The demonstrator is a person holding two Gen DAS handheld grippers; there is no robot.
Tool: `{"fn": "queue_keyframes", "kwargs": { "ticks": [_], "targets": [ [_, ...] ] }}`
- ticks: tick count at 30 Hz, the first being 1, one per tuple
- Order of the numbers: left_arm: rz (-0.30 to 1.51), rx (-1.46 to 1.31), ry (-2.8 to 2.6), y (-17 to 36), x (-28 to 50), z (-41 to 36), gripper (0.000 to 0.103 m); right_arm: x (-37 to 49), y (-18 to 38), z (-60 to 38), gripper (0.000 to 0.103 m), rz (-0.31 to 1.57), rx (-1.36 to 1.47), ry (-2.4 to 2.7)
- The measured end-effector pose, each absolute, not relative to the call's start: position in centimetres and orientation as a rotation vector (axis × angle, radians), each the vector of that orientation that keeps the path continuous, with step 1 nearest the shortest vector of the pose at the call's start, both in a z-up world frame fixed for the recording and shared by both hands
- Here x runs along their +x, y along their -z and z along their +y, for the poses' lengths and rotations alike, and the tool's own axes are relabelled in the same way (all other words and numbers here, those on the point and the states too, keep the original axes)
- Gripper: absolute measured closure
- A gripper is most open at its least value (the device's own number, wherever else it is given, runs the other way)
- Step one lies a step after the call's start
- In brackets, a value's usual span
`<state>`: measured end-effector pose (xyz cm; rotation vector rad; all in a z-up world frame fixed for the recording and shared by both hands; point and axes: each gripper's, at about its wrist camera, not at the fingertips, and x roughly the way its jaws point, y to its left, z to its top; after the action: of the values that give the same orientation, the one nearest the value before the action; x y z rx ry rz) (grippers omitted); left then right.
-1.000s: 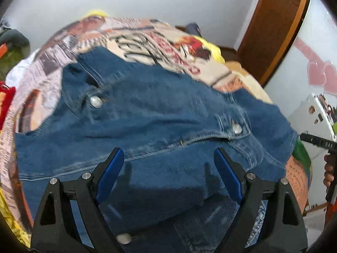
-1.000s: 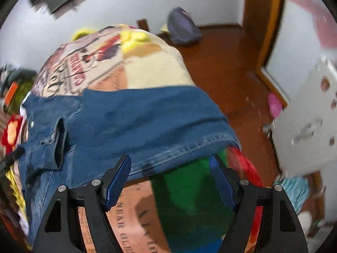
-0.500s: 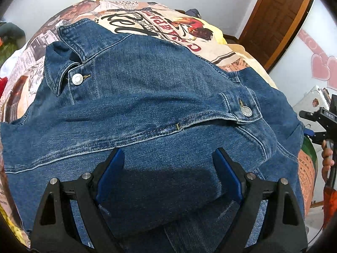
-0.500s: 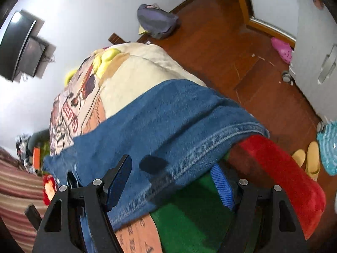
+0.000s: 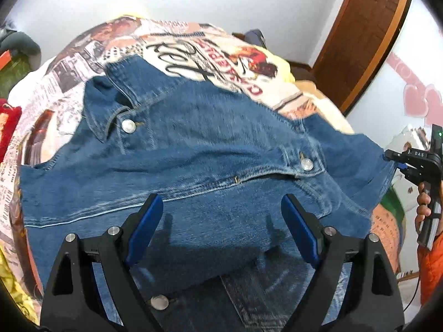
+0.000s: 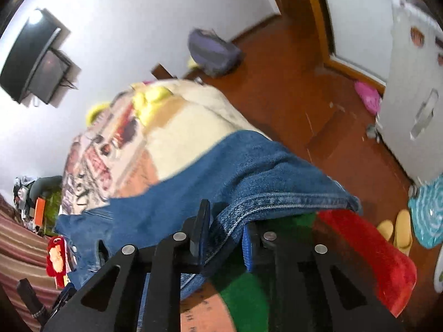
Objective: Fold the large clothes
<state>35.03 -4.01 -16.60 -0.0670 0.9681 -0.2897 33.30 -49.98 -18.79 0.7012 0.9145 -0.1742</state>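
White walls and a brown door (image 5: 368, 27) frame the left wrist view, where the left claw (image 5: 221, 221) hangs spread wide and empty just above a blue denim jacket (image 5: 193, 152) lying across a bed (image 5: 193, 47) with a printed cover, while at the far right edge the right claw (image 5: 398, 163) bites the jacket's edge. From the right wrist view, the right claw (image 6: 224, 243) is clenched on the denim hem (image 6: 277, 202) at the bed's corner, with the reddish wooden floor (image 6: 290, 83) and a grey bag (image 6: 213, 52) beyond.
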Motion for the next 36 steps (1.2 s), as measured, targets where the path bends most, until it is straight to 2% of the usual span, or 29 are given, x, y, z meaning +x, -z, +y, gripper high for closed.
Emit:
{"fn": "queue_keyframes", "kwargs": {
  "ticks": [4, 11, 17, 22, 27, 36],
  "targets": [
    [0.934, -0.094, 0.292, 15.1, 34.3, -3.3, 0.016, 33.3, 15.7, -48.2, 0.091, 0.853, 0.698, 0.110],
    [0.878, -0.095, 0.268, 13.4, 32.5, -1.6, 0.016, 33.8, 8.2, -40.6, 0.092, 0.736, 0.566, -0.066],
    [0.860, -0.130, 0.261, 12.6, 30.8, 0.7, 0.016, 35.2, 5.7, -31.5, 0.092, 0.753, 0.505, -0.292],
    [0.836, -0.124, 0.192, 12.3, 29.5, 3.4, 0.016, 36.1, 7.3, -23.7, 0.092, 0.836, 0.462, -0.428],
    [0.859, -0.163, 0.140, 13.0, 28.5, 6.2, 0.015, 35.7, 11.7, -17.3, 0.092, 0.977, 0.386, -0.517],
    [0.930, -0.151, 0.054, 15.6, 27.0, 9.0, 0.016, 33.5, 19.1, -16.7, 0.091, 1.209, 0.258, -0.434]
  ]
}}
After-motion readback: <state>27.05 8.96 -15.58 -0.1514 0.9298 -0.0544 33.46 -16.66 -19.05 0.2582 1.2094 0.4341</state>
